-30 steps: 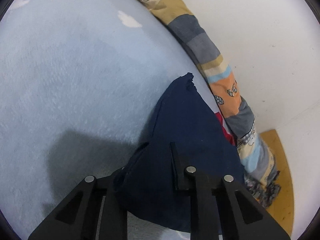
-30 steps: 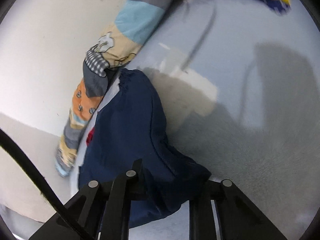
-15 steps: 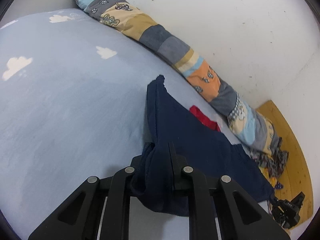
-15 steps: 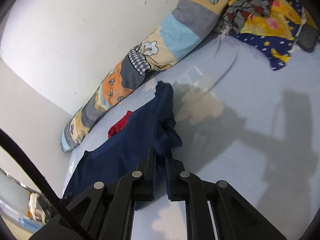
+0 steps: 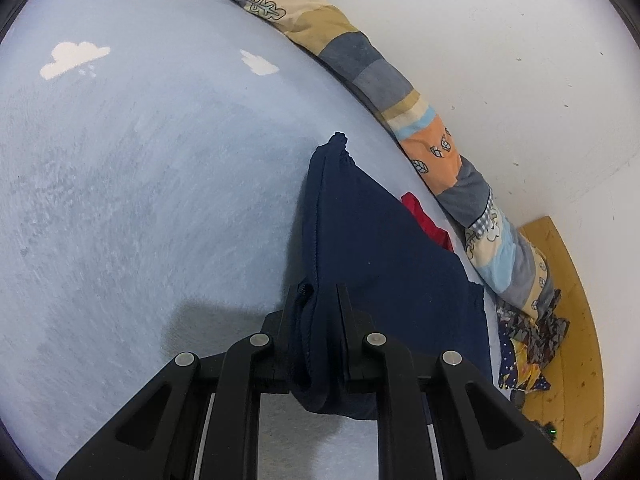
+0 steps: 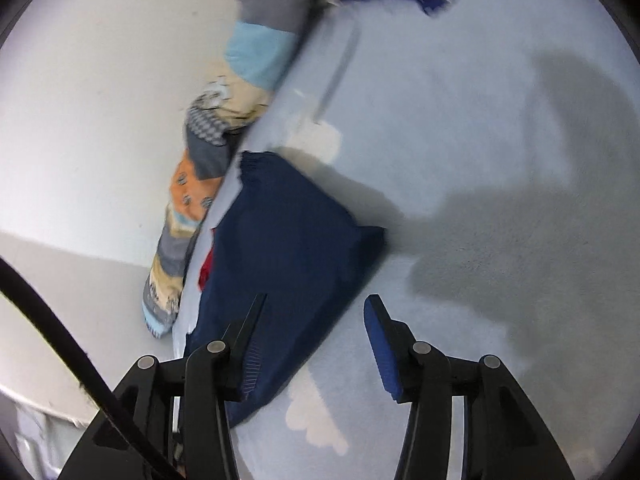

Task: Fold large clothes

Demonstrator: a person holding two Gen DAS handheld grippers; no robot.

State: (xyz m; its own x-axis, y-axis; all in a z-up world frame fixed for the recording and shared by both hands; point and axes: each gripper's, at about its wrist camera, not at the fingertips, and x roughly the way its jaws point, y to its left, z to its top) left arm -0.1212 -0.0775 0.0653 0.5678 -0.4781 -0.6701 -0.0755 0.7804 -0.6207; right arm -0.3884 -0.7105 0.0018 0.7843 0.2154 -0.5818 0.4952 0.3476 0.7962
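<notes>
The garment (image 5: pixel 384 248) is matt navy knit cloth with a ribbed hem. The bed (image 5: pixel 140 184) has a fuzzy, napped pale-blue cover. The bolster (image 5: pixel 352 56) is soft patchwork fleece. The floor (image 5: pixel 576 320) is smooth wood. The wall (image 5: pixel 500 40) is matt white.

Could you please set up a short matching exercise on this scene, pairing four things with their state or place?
Things:
1. left gripper
2. right gripper
3. navy garment
4. patchwork bolster

States or places:
A. lies along the white wall
B. jaws apart, nothing pinched
C. spread on the light blue bedsheet
D. clamped on a bunched fabric edge

Pairs: 1-D, 2-B, 3-C, 4-A
</notes>
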